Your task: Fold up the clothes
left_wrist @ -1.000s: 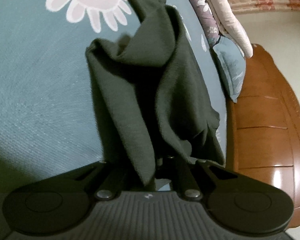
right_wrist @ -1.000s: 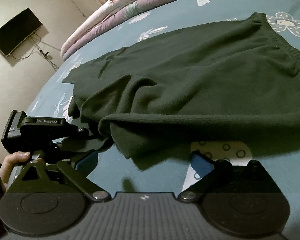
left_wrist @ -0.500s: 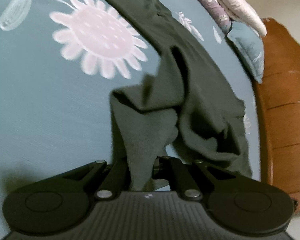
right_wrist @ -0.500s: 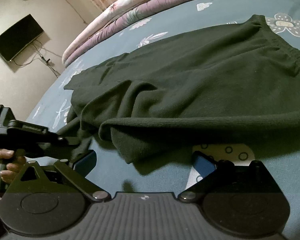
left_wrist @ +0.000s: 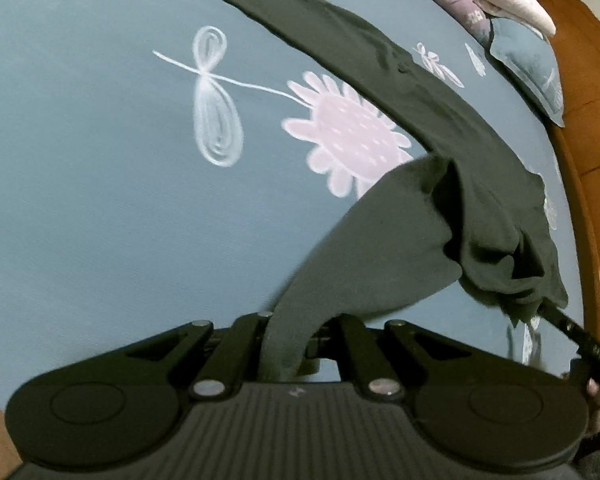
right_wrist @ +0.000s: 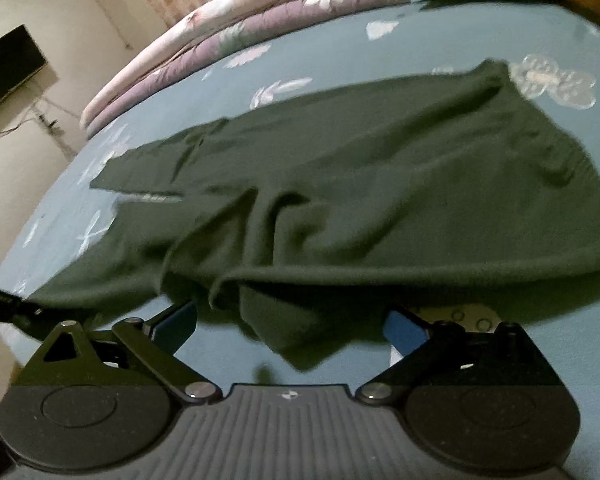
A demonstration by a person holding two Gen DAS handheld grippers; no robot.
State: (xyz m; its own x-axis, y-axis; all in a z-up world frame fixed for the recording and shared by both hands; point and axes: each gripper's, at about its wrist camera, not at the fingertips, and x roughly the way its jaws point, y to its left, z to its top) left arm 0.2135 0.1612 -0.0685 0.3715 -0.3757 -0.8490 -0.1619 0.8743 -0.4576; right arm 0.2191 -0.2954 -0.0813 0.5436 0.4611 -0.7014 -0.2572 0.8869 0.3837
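One dark green garment [right_wrist: 380, 184] lies spread across the blue floral bedsheet [left_wrist: 80, 200], its elastic waistband end toward the far right part of the bed in the right wrist view and its narrower leg end reaching toward the left edge. Near its front edge the fabric is rumpled into loose folds, and one flap hangs down over the sheet between the fingers of the right gripper [right_wrist: 290, 326]. That gripper's blue-padded jaws stand wide apart, holding nothing, with the cloth edge just ahead of them.

The left gripper [left_wrist: 288, 344] is clamped on a corner of the garment [left_wrist: 380, 240]; a band of cloth rises from between its closed fingers and runs up to a bunched fold, beyond which the rest stretches away in a long strip over a pink flower print on the sheet.

Folded quilts [right_wrist: 228, 36] in pink and purple lie along the far edge of the bed, with a blue pillow [left_wrist: 528, 64] beside them against the wooden bed frame [left_wrist: 592, 120]. A dark screen [right_wrist: 8, 68] hangs on the wall at left.
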